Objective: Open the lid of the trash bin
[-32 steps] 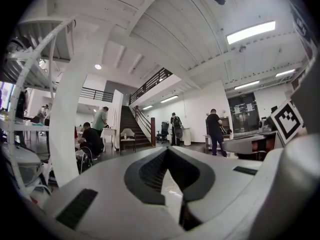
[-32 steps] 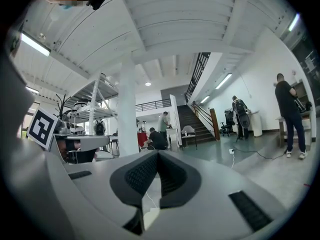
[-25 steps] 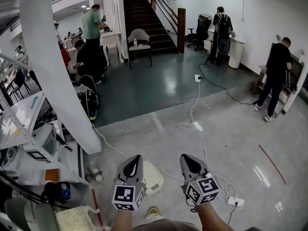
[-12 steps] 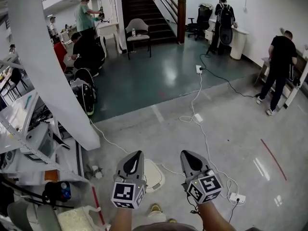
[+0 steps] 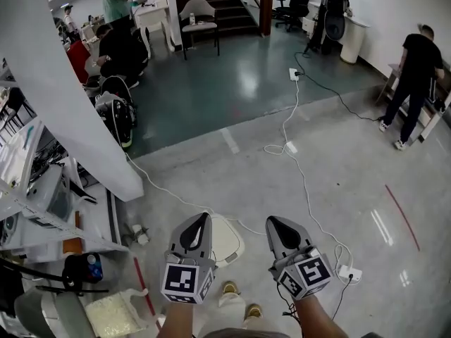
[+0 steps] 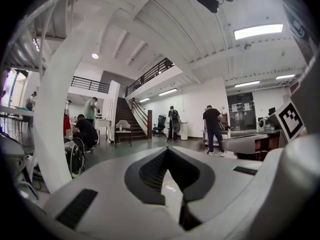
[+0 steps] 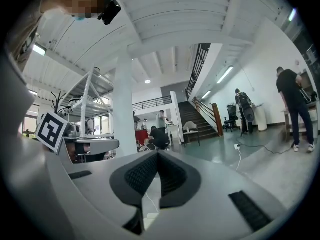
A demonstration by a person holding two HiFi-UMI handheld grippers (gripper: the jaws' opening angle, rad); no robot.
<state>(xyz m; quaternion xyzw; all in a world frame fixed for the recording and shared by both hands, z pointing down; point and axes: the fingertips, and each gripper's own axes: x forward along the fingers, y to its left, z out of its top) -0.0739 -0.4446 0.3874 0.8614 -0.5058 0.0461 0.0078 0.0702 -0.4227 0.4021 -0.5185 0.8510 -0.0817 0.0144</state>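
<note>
White trash bin (image 5: 235, 255) stands on the floor, lid (image 5: 224, 238) down, just past your left tool (image 5: 201, 221); right tool (image 5: 275, 225) beside. Left gripper view: tips pressed together, empty. Right gripper view: same. Lid is probably light, stiff, slick plastic; hook its rim.

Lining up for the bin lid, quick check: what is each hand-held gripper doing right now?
Left hand-held gripper: shut, nothing between its jaws.
Right hand-held gripper: shut, nothing between its jaws.
</note>
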